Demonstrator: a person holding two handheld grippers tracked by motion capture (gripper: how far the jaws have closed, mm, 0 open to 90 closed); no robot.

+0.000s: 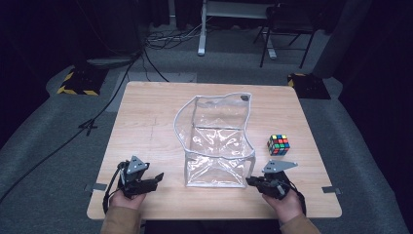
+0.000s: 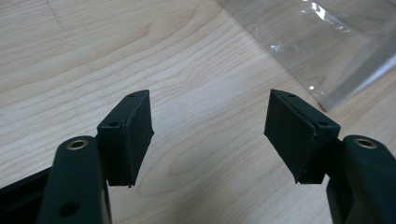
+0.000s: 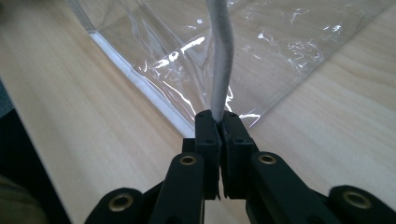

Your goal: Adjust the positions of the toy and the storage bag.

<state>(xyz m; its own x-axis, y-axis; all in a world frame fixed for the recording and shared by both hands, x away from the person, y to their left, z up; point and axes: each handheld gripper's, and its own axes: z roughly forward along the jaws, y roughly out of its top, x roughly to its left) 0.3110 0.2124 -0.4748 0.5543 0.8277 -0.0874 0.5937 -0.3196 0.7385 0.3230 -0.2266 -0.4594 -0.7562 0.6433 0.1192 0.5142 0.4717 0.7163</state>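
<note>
A clear plastic bag (image 1: 216, 141) with a grey-white trimmed rim stands open in the middle of the wooden table (image 1: 146, 117). At its near right corner, my right gripper (image 1: 252, 181) is shut on the bag's white edge trim (image 3: 219, 70), which rises from between the jaws. My left gripper (image 1: 157, 178) rests low over the table to the left of the bag, open with nothing between its pads (image 2: 130, 135); a corner of the bag (image 2: 341, 60) lies beyond its right jaw. A multicoloured puzzle cube (image 1: 278, 144) sits on the table to the right of the bag.
Bare wood spreads left of the bag and at the table's far edge. Beyond the table stand a black chair (image 1: 285, 27), a white desk leg (image 1: 202, 29), floor cables (image 1: 160, 41) and two yellow-striped stand bases (image 1: 80, 80).
</note>
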